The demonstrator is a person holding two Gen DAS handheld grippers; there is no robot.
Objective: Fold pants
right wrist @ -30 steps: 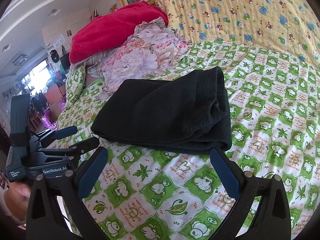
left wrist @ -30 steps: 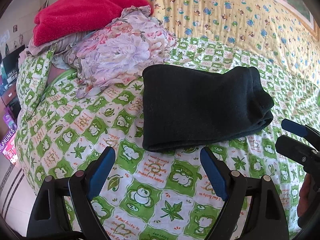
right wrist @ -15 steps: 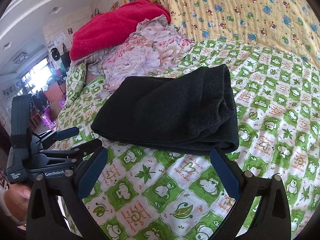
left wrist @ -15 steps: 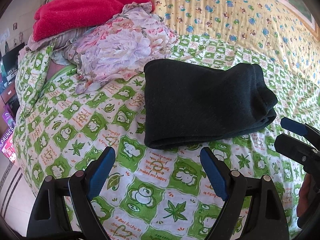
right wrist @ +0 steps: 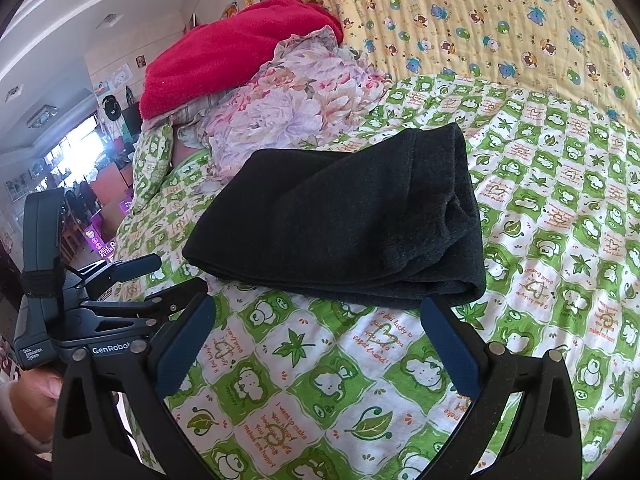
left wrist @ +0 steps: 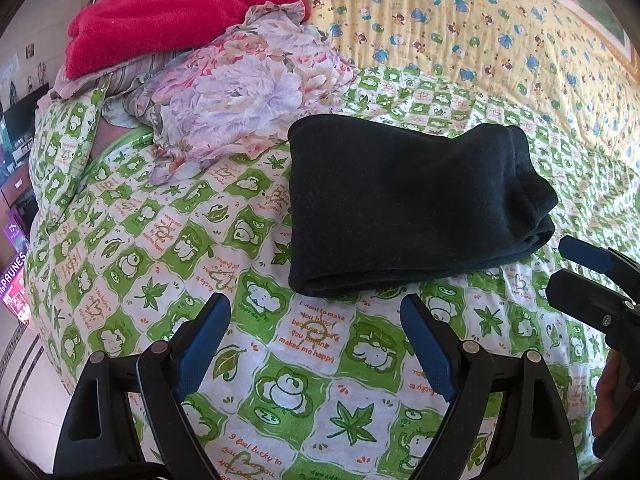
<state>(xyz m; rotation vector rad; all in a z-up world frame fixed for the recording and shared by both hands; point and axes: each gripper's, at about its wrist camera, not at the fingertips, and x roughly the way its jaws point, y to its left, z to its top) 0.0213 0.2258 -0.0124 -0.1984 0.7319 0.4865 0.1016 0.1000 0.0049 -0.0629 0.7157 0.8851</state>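
The black pants (left wrist: 404, 204) lie folded into a thick rectangle on the green-and-white bed cover (left wrist: 168, 248); the right wrist view shows the same pants (right wrist: 344, 224) with the stacked layers at their right end. My left gripper (left wrist: 314, 316) hovers open just short of the bundle's near edge, nothing between its blue pads. My right gripper (right wrist: 316, 320) is open too, its fingertips close to the near edge of the pants. Each gripper shows in the other's view: the right gripper (left wrist: 576, 268) at the right edge, the left gripper (right wrist: 168, 276) at the left.
A floral cloth (left wrist: 240, 92) and a red blanket (left wrist: 172, 12) are piled behind the pants at the left. A yellow bear-print quilt (left wrist: 480, 28) covers the far side. The bed's edge drops off at the left toward the floor (left wrist: 24, 384). A hand (right wrist: 36, 388) holds the left gripper.
Both grippers have crept a little closer to the folded pants, which look slightly larger now. Neither has touched the pants, and both stay open.
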